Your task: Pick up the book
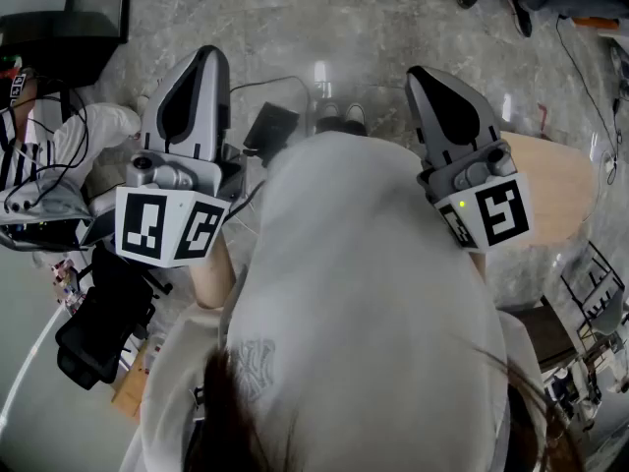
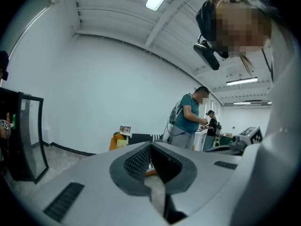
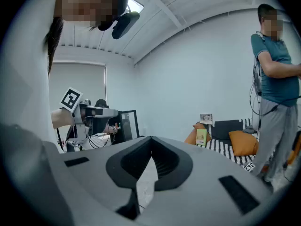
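A thin yellow-green book [image 3: 201, 136] stands upright on a striped sofa [image 3: 225, 138] far across the room in the right gripper view; the left gripper view shows it as a small yellow shape [image 2: 121, 143]. Both grippers are held up in front of a white-hooded torso [image 1: 364, 293], pointing roughly level and far from the book. The left gripper [image 1: 209, 57] [image 2: 150, 146] has its jaws meeting at the tips with nothing between them. The right gripper [image 1: 421, 75] [image 3: 151, 138] is likewise shut and empty.
A person in a teal shirt [image 2: 188, 119] [image 3: 275, 79] stands by the sofa, which has orange cushions [image 3: 242, 142]. A round wooden table [image 1: 555, 200] is at the right. A seated person in stripes [image 1: 29, 155] and a black cabinet [image 2: 21, 135] are at the left. The floor is grey stone [image 1: 295, 18].
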The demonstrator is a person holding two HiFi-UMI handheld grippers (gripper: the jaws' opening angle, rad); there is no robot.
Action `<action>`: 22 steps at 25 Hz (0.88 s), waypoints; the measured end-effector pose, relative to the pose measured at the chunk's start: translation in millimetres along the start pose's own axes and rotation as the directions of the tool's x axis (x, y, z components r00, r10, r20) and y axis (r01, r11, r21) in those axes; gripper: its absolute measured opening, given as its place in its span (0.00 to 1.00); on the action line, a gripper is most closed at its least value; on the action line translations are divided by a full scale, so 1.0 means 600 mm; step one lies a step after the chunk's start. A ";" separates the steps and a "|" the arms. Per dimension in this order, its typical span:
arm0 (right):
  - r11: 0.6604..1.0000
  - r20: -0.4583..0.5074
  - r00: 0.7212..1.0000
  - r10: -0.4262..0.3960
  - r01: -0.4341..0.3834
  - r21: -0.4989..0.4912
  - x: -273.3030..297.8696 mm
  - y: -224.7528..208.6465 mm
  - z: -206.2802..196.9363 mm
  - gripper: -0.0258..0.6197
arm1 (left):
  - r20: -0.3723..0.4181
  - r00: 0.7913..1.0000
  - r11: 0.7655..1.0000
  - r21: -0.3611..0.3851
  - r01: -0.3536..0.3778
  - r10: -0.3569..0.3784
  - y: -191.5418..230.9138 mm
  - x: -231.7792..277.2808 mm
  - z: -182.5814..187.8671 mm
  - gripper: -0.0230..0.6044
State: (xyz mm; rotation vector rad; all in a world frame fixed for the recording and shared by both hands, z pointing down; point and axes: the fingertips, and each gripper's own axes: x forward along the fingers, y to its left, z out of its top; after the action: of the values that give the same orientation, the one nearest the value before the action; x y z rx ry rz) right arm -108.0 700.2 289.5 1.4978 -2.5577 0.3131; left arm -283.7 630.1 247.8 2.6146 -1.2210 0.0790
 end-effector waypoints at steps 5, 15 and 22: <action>1.000 -0.003 1.000 0.016 -0.016 0.010 -0.011 0.012 -0.007 0.07 | -0.016 0.999 0.999 0.006 0.035 -0.035 -0.031 0.002 -0.005 0.05; 1.000 0.007 1.000 0.002 -0.003 0.017 -0.049 0.004 -0.017 0.07 | -0.023 1.000 1.000 0.028 0.012 -0.011 -0.051 -0.003 -0.009 0.05; 0.996 0.023 1.000 0.020 -0.022 0.081 -0.053 0.010 -0.034 0.07 | -0.036 0.999 0.999 -0.011 0.031 -0.031 -0.045 0.004 -0.040 0.05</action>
State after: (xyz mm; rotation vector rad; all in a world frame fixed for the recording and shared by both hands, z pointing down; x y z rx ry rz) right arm -96.9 734.8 300.8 1.5102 -2.6094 0.4101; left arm -260.2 650.8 265.9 2.6106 -1.1658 0.1134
